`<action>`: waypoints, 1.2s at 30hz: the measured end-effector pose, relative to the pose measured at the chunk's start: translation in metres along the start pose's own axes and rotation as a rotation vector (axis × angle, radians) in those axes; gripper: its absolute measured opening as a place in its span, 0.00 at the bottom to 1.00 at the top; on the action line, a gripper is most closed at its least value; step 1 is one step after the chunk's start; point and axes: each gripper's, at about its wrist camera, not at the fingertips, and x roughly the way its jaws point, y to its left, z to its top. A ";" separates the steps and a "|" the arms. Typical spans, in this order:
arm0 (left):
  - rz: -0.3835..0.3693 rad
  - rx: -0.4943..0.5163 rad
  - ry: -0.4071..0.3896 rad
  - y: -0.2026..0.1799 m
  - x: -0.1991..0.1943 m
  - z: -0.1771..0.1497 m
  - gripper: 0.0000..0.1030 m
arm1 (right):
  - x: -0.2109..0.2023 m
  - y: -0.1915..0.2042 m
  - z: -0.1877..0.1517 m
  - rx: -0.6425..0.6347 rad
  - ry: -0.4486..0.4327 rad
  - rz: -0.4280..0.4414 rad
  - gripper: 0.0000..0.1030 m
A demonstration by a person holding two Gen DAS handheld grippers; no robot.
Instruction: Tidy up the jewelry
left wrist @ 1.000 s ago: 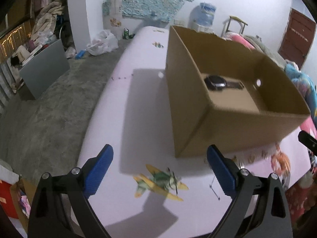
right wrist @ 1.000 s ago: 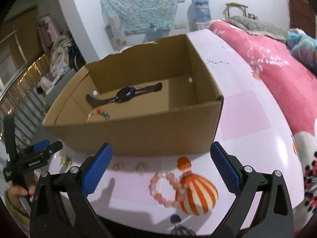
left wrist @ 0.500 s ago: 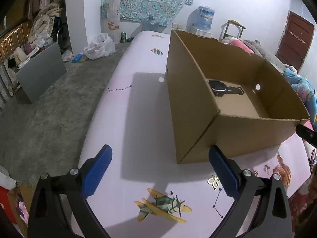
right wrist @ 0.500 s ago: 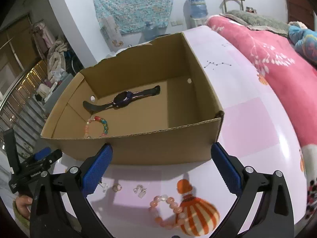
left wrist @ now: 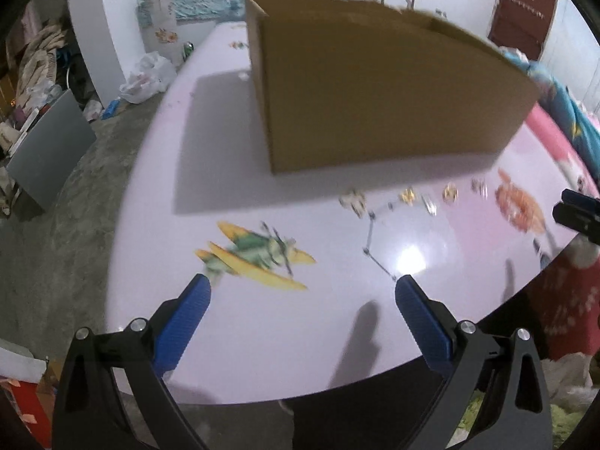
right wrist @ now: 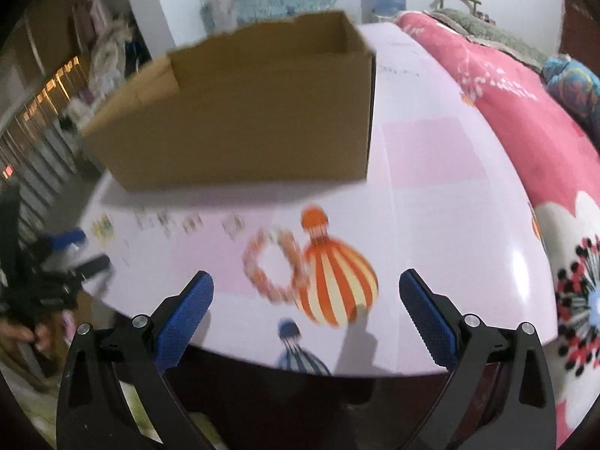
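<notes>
A brown cardboard box (left wrist: 375,90) stands on the pale pink table (left wrist: 262,337); it also shows in the right wrist view (right wrist: 243,120). Its inside is hidden from both views. Several small earrings (left wrist: 408,197) lie in a row on the table in front of the box, blurred; they also show in the right wrist view (right wrist: 187,223). A pink bead bracelet (right wrist: 275,266) lies in front of my right gripper (right wrist: 305,296), which is open and empty. My left gripper (left wrist: 300,300) is open and empty, low over the table's near edge.
The table carries printed pictures: a plane (left wrist: 258,257) and a striped balloon (right wrist: 337,281). A pink flowered bed (right wrist: 525,120) lies to the right. The other gripper (right wrist: 56,266) shows at the left of the right wrist view.
Both grippers have dropped lower and pulled back toward the table's near edge. The box's inside, with the watch and a bead bracelet, is no longer visible. Both views are motion-blurred.
</notes>
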 end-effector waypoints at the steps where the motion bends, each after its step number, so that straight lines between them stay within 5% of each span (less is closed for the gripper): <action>1: 0.003 0.005 0.001 -0.003 0.002 -0.001 0.94 | 0.002 0.002 -0.003 -0.016 0.007 -0.014 0.93; 36: 0.028 0.033 0.017 -0.008 0.013 0.006 0.96 | 0.026 0.013 -0.017 -0.071 0.067 -0.111 0.94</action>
